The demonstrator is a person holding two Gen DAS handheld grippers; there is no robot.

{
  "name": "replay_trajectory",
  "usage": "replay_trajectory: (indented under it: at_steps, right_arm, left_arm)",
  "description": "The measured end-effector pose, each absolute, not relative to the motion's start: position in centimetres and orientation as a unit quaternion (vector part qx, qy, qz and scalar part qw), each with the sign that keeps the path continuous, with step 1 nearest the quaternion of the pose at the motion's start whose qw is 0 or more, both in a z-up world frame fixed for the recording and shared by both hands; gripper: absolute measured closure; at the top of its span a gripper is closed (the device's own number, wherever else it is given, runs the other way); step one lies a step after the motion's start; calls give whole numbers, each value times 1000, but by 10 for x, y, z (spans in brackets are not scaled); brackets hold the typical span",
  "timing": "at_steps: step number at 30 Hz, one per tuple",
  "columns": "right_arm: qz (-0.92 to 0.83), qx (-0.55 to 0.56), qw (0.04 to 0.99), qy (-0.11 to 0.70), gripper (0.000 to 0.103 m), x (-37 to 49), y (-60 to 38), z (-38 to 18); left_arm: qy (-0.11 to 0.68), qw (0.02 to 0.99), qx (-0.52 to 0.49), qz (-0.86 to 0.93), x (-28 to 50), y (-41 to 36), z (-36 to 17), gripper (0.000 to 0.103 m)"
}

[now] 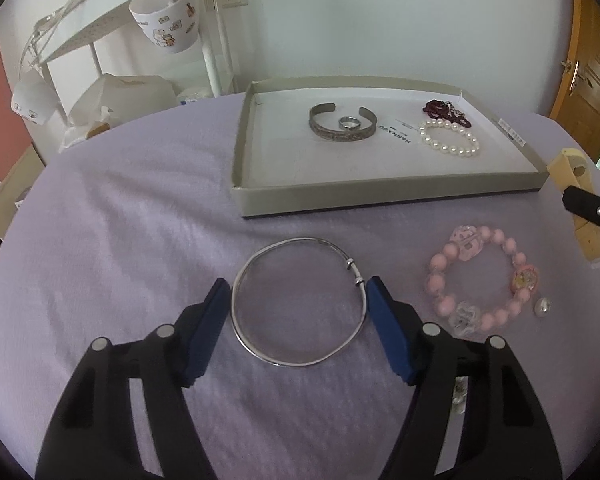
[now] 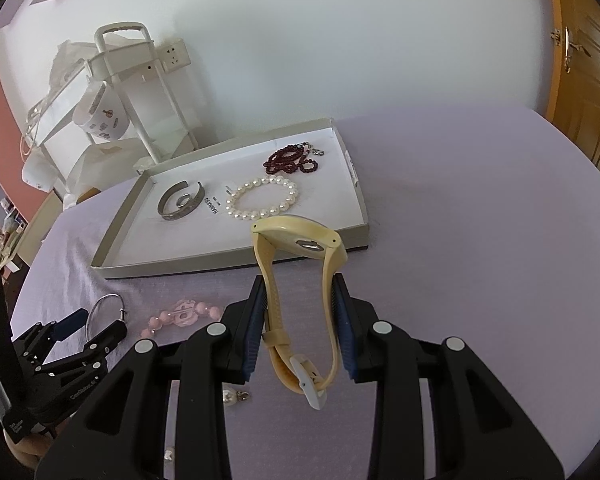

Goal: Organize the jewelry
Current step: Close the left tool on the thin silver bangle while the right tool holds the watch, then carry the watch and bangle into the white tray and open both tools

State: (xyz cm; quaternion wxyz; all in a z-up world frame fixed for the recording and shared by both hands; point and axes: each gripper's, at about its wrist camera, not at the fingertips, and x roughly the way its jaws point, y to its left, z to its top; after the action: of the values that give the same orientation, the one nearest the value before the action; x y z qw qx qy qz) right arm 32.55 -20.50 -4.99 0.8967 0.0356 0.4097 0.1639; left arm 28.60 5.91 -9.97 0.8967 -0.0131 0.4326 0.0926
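A thin silver bangle lies flat on the lilac cloth between the fingers of my left gripper, which is open around it; the right finger touches its clasp side. My right gripper is shut on a cream watch and holds it above the cloth, just in front of the tray. The watch also shows at the right edge of the left wrist view. A pink bead bracelet lies right of the bangle. The white tray holds a silver cuff, a ring, a pearl bracelet and dark red beads.
A small pearl earring lies right of the pink bracelet; another earring lies on the cloth near my right gripper. A white rack with a hanging mug stands behind the table's far left. A wooden door is at the right.
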Motion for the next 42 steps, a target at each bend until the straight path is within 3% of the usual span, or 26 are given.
replay_trajectory:
  at_steps: [25,42]
  right_arm:
    - [178,33,911,371,69,328,-198,-15]
    - [202,43,911,357,69,400,-160,-14]
  left_arm:
    - [348,933,-42,78,277,64,-33,34]
    - [296,950,-58,76,331,76,-7,34]
